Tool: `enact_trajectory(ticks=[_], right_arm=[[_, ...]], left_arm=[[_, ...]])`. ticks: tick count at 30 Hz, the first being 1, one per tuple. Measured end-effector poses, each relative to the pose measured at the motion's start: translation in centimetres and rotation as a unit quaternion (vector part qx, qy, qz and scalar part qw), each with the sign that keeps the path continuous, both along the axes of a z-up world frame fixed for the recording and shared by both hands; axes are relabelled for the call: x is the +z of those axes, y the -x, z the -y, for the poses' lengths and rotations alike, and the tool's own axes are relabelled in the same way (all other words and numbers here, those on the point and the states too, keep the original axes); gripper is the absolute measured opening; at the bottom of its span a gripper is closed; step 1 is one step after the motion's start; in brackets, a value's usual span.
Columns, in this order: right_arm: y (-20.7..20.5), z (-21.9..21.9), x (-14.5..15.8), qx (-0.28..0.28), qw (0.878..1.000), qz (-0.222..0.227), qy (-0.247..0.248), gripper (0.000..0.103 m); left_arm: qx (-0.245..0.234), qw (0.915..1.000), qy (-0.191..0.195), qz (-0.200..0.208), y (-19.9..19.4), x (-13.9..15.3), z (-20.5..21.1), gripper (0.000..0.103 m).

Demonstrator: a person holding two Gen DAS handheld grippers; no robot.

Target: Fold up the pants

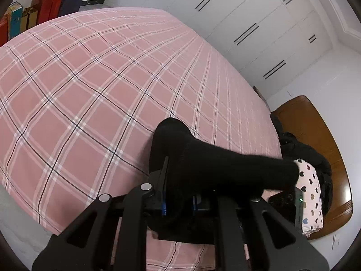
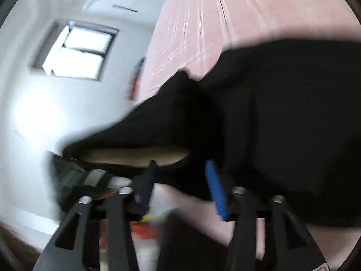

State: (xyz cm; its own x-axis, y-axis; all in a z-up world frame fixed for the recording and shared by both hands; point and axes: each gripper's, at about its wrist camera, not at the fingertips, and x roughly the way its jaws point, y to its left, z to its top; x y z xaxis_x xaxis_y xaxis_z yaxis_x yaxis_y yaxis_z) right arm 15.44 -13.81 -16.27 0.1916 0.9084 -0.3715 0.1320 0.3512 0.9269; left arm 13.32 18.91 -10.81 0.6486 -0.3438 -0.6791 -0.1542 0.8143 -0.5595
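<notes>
over the pink plaid bedsheet (image 1: 94,85), the left gripper (image 1: 178,203) clamps the black knit pants (image 1: 203,162) up for folding while the right gripper (image 2: 182,174) gapes, gripping nothing.

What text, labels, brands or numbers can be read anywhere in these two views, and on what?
None is readable.
Gift bags and boxes beside the bed: any print is too small to read.
Red mark at the right wrist view's bottom edge: cut off and blurred.
</notes>
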Motion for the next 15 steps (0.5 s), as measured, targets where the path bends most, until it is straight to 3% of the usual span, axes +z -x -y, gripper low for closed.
enact_trajectory(ticks=[3, 7, 8, 9, 10, 11, 15], right_arm=[[-1.0, -0.7, -1.7, -0.024, 0.998, -0.033, -0.054, 0.059], [-1.8, -4.7, -4.4, -0.036, 0.995, -0.075, -0.052, 0.062], [-1.2, -5.1, -4.9, -0.037, 0.995, -0.078, -0.059, 0.055], [-1.3, -5.5, -5.1, -0.038, 0.993, -0.069, -0.088, 0.013], [-1.5, -5.7, -4.8, -0.038, 0.993, -0.064, -0.091, 0.006], [-1.6, -5.5, -4.2, -0.044, 0.994, -0.054, -0.083, 0.006], [-2.2, -1.1, 3.1, -0.064, 0.995, 0.061, -0.055, 0.005]], left_arm=[[0.003, 0.9999, -0.011, -0.002, 0.4, 0.1, 0.2, 0.014], [-0.002, 0.9992, -0.039, -0.003, 0.6, 0.3, 0.6, 0.014], [-0.003, 0.9991, -0.043, -0.004, 0.7, 0.3, 0.7, 0.014], [-0.004, 0.9989, -0.047, -0.003, 0.7, 0.3, 0.8, 0.015], [-0.007, 0.9987, -0.051, -0.004, 0.7, 0.2, 1.0, 0.015], [-0.010, 0.9985, -0.053, -0.004, 0.8, 0.2, 1.2, 0.014], [-0.038, 0.9961, -0.079, 0.002, 1.3, 1.3, 3.0, 0.014]])
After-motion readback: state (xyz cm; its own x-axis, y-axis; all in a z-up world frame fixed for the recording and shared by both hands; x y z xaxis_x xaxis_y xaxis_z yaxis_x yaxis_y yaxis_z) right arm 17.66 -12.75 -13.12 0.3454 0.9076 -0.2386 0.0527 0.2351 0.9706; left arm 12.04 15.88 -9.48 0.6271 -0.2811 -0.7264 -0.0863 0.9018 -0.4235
